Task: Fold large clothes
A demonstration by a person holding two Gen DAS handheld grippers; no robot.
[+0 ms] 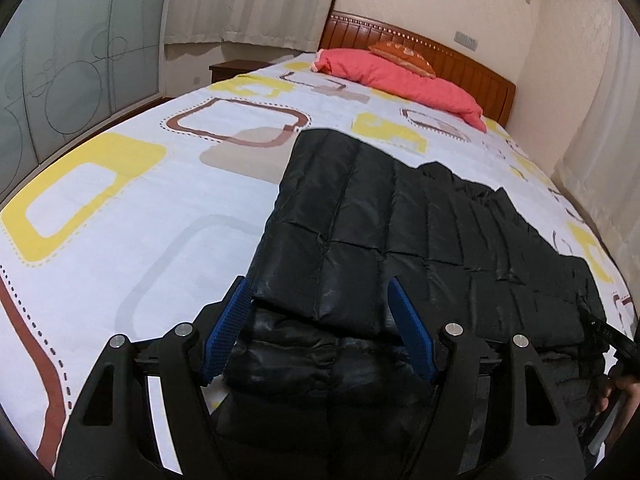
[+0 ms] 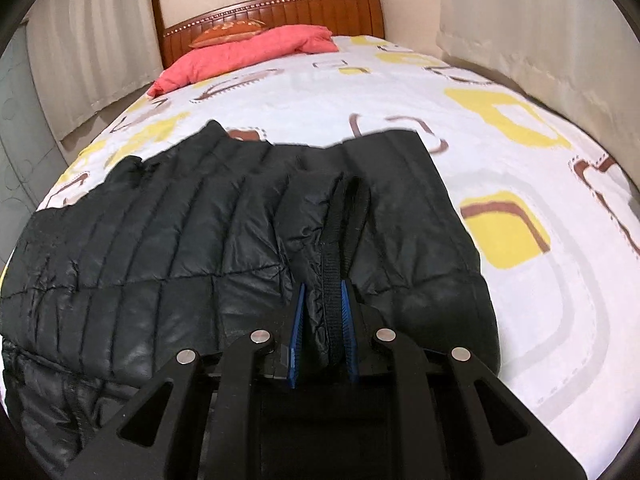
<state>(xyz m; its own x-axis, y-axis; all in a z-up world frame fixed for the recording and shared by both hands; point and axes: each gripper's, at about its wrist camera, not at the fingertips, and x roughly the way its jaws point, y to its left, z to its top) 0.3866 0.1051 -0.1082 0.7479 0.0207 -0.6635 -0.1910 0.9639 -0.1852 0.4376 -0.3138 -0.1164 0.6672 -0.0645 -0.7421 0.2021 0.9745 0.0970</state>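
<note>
Two tools on black quilted jacket (image 2: 200,232), spread on bed (image 1: 120,208). Right tool (image 2: 323,292) pinches its folded hem edge tight. Left tool (image 1: 320,292) stands wide around a thick fold, pads touching both sides.

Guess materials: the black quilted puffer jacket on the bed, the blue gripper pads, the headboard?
Black quilted puffer jacket: looks like thin synthetic shell, nylon or polyester, with padded fill; slight sheen, stitched channels, fine crinkles. Blue gripper pads: probably rubber or soft plastic, matte, with a ribbed grid texture. Reddish-brown headboard: looks like varnished wood; vertical grooves, glossy; veneer cannot be ruled out.
</note>
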